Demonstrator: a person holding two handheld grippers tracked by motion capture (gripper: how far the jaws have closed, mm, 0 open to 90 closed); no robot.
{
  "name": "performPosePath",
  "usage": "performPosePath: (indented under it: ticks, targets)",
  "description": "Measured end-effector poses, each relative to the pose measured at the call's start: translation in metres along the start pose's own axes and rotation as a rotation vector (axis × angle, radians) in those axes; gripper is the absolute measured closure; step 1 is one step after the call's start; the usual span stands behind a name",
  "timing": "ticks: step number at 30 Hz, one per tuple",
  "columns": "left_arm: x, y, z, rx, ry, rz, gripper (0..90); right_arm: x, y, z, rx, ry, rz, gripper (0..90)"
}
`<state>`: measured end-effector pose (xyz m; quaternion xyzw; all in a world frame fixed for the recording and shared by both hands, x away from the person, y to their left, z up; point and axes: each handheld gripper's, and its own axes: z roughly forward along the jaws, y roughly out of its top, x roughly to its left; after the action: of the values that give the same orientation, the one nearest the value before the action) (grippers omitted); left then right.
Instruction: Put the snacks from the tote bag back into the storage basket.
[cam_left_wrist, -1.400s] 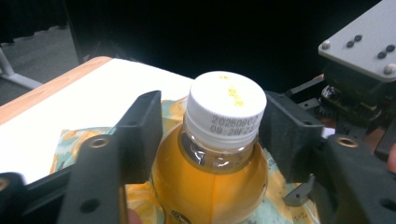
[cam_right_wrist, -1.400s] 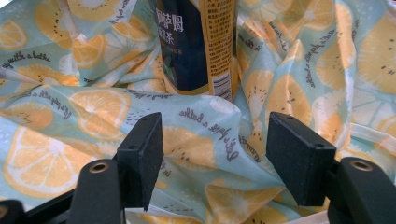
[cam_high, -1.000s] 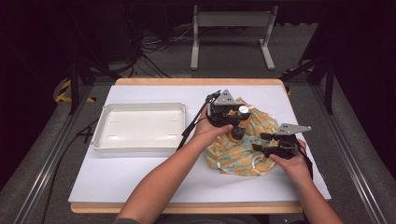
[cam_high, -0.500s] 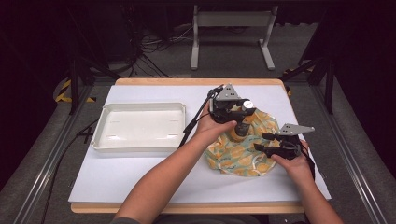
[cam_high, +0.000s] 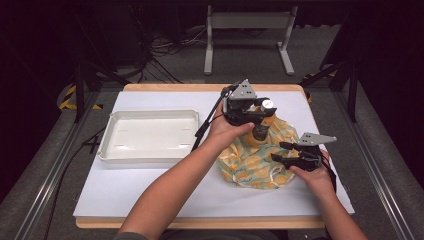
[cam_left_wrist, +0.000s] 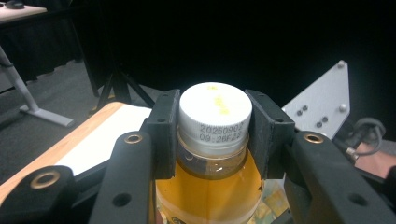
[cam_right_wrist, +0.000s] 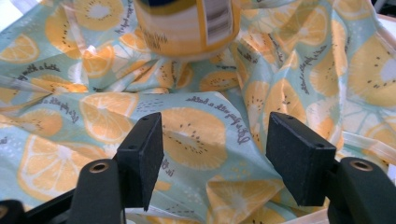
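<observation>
A bottle (cam_high: 261, 131) of amber drink with a white cap (cam_left_wrist: 215, 112) stands on a crumpled cloth (cam_high: 260, 160) printed with orange slices, right of the table's middle. My left gripper (cam_high: 265, 111) is shut on the bottle at its cap and neck, its pads (cam_left_wrist: 163, 128) pressed to both sides. In the right gripper view the bottle's base (cam_right_wrist: 187, 28) rests on the cloth (cam_right_wrist: 196, 126) just ahead. My right gripper (cam_high: 281, 152) is open low over the cloth's near right part, with nothing between its fingers (cam_right_wrist: 142, 154).
An empty white tray (cam_high: 148, 136) sits on the left half of the white table top (cam_high: 150, 190). The table's wooden edge (cam_high: 200, 87) runs along the back. A metal stand (cam_high: 247, 30) is on the floor behind.
My left gripper has shifted slightly right with the bottle. My right gripper has edged a little farther over the cloth.
</observation>
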<state>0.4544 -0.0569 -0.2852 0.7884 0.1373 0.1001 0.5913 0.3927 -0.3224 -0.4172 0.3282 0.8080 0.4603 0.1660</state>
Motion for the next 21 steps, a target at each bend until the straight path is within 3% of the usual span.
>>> performPosePath:
  ticks: [7, 14, 21]
  targets:
    - [0.001, 0.010, -0.011, -0.029, 0.010, 0.006, 58.3, 0.001, 0.001, -0.001, -0.023, 0.005, -0.002, 37.4]
    - [0.005, 0.016, -0.021, -0.059, -0.005, -0.014, 58.4, 0.002, 0.004, -0.006, -0.096, 0.035, -0.004, 36.2]
    - [0.006, 0.021, -0.031, -0.066, 0.007, -0.002, 58.3, 0.003, 0.006, -0.010, -0.149, 0.046, -0.014, 34.9]
